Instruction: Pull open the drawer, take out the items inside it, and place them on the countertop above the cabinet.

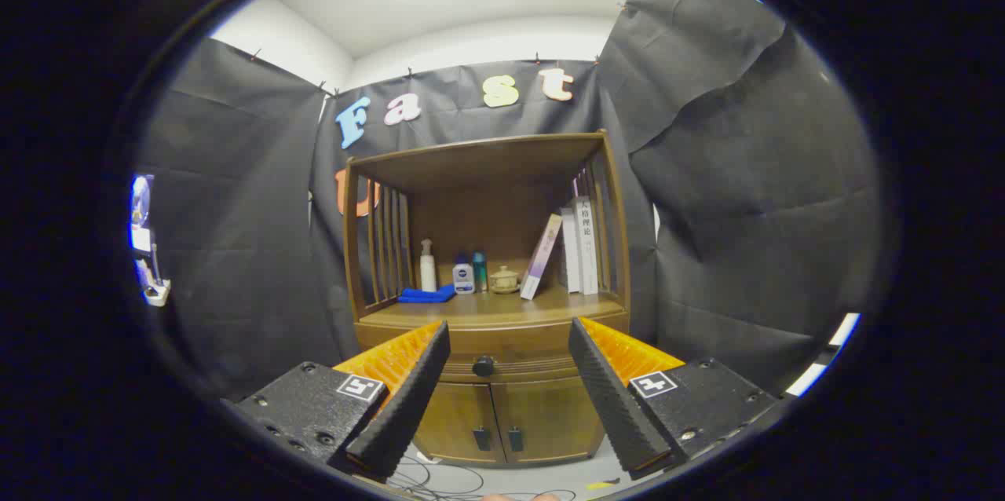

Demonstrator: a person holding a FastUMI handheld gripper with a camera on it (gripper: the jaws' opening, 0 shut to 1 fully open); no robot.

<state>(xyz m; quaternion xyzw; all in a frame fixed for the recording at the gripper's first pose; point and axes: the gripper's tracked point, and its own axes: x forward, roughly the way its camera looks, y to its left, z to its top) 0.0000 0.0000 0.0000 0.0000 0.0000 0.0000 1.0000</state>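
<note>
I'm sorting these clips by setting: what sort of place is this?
Likely a staged recording booth, not a home: black cloth walls surround one wooden cabinet, cables trail on the floor, and the open gripper faces its shut drawer.

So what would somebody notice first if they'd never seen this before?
Probably the wooden cabinet standing against the black cloth wall, its drawer shut, with a dark round knob. On its countertop sit bottles, a blue cloth and leaning books. The hand-held gripper is open, its fingers framing the knob beyond them.

wooden drawer closed, round dark knob
</note>
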